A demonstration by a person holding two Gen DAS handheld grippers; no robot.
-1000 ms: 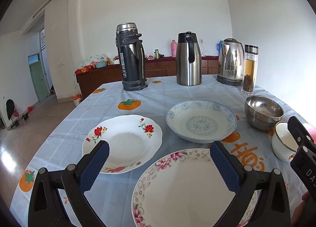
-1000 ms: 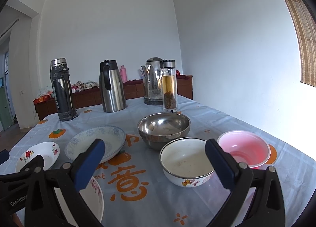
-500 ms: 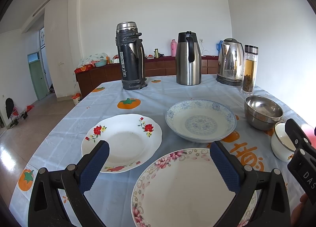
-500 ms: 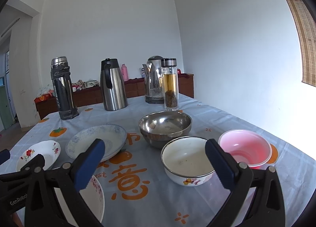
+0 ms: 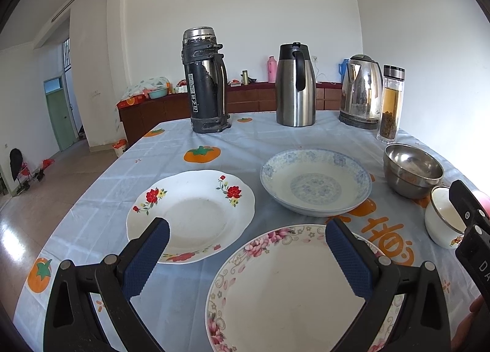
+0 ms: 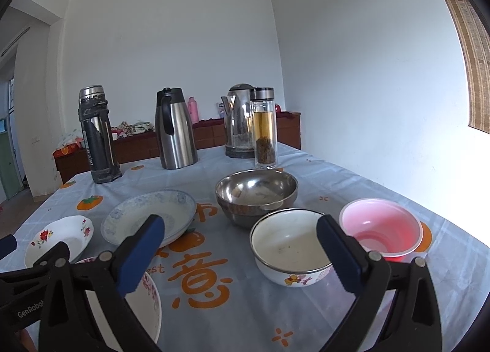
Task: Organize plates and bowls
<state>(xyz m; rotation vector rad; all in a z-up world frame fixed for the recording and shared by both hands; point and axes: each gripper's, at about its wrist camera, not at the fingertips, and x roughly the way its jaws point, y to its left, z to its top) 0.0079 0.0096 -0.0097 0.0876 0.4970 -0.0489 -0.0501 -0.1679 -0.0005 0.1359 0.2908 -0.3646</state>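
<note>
I am judging this as the opening step, nothing stacked yet. The pink-flowered plate (image 5: 288, 287) is lying just beneath my left gripper (image 5: 245, 255), the enamel bowl (image 6: 291, 251) between my right gripper's (image 6: 242, 252) jaws. Both jaws are gaping wide, holding nothing. Next, I am needing to lower onto a rim.

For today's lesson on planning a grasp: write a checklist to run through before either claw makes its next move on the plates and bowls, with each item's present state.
1. Left claw open: ok.
2. Right claw open: ok.
3. Both claws empty: ok.
4. Pink-flowered plate lies under the left claw: ok.
5. Enamel bowl between right claw fingers' line: ok.
6. Steel bowl is a single bowl: cannot tell.
</note>
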